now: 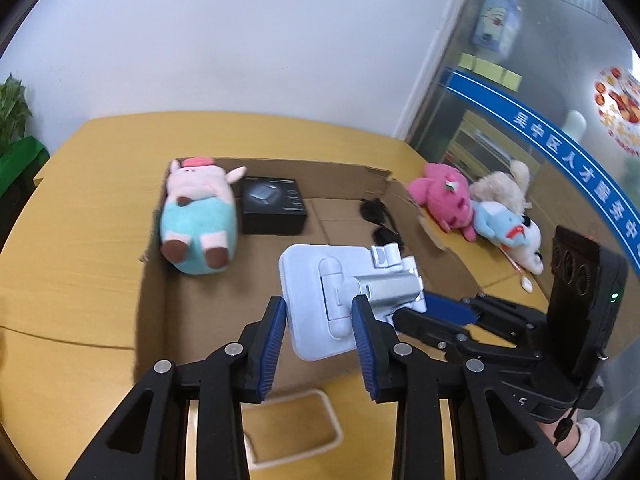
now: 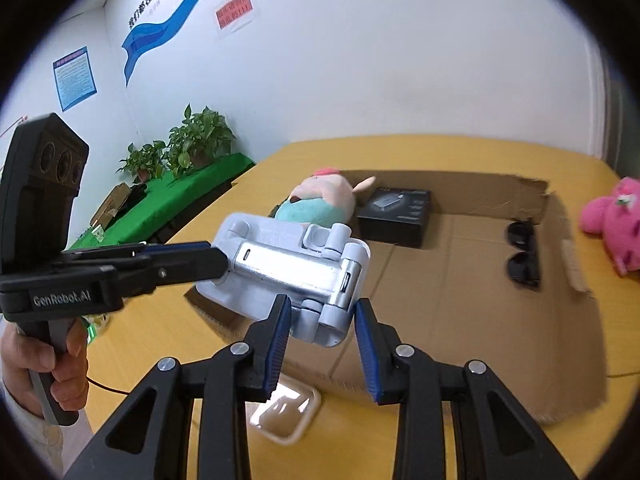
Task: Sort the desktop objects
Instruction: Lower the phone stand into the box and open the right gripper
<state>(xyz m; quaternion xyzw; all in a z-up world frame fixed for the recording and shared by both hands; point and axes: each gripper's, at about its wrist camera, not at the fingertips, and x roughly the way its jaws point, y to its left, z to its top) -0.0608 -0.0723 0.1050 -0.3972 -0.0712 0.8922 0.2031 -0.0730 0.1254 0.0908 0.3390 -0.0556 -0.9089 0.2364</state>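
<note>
A light grey folding phone stand (image 1: pixel 316 300) with a silver arm (image 2: pixel 288 268) hangs above a flat open cardboard box (image 1: pixel 224 300). My left gripper (image 1: pixel 320 328) is shut on the stand's base plate; in the right wrist view the left gripper (image 2: pixel 216 256) comes in from the left onto the plate's edge. My right gripper (image 2: pixel 322 332) is shut on the hinge end of the stand, and in the left wrist view the right gripper (image 1: pixel 416 312) reaches it from the right. In the box lie a pink and teal pig plush (image 1: pixel 200 216), a black carton (image 1: pixel 274 204) and dark sunglasses (image 1: pixel 380 220).
On the yellow table (image 1: pixel 80 240) right of the box lie a pink plush (image 1: pixel 444 196), a beige plush (image 1: pixel 504 188) and a blue and white plush (image 1: pixel 508 232). A small white tray (image 2: pixel 288 408) sits below the grippers. Potted plants (image 2: pixel 188 148) stand at the far left.
</note>
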